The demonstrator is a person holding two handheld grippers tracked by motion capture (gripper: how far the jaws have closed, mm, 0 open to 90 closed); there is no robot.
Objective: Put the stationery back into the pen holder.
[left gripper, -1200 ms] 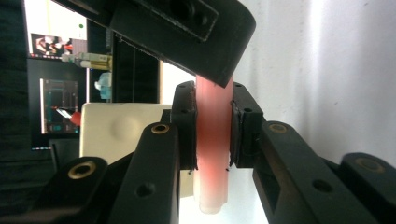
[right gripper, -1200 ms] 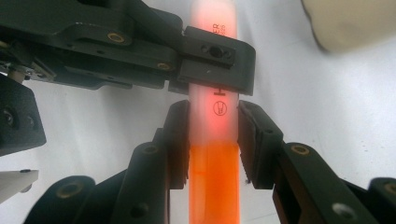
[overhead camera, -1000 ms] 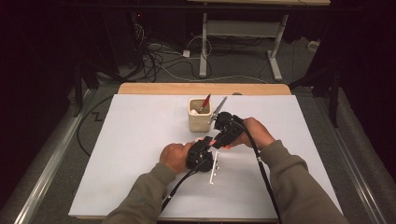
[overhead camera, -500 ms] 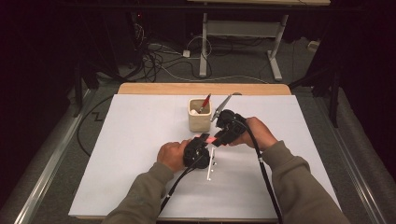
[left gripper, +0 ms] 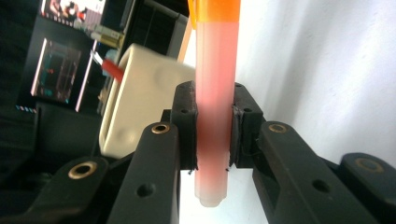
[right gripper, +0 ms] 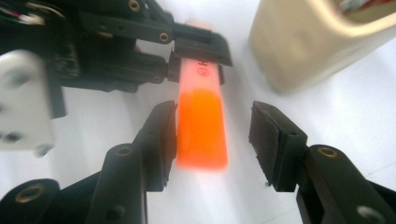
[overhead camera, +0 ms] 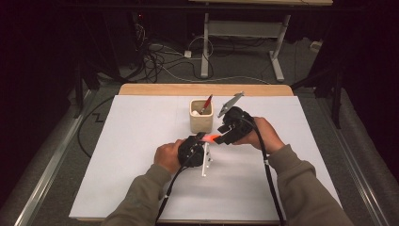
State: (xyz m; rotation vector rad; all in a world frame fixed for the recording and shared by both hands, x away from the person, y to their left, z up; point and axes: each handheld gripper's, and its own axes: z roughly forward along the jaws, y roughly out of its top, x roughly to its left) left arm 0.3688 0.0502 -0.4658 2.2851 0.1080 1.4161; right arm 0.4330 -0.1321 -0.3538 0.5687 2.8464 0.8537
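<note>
Left claw [left gripper: 212,135] clamps the pink marker [left gripper: 214,107] above the counter [overhead camera: 141,141]; right claw [right gripper: 212,140], jaws just opening around its orange cap [right gripper: 201,128], could snag and tug it askew.

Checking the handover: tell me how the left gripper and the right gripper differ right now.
The left gripper is shut on the pink barrel of the highlighter; the right gripper has just been opening, its jaws apart around the orange cap, one pad clear of it. In the high view the left sits nearer the person, the right closer to the cream cup. Both are black and point at the same highlighter.
</note>
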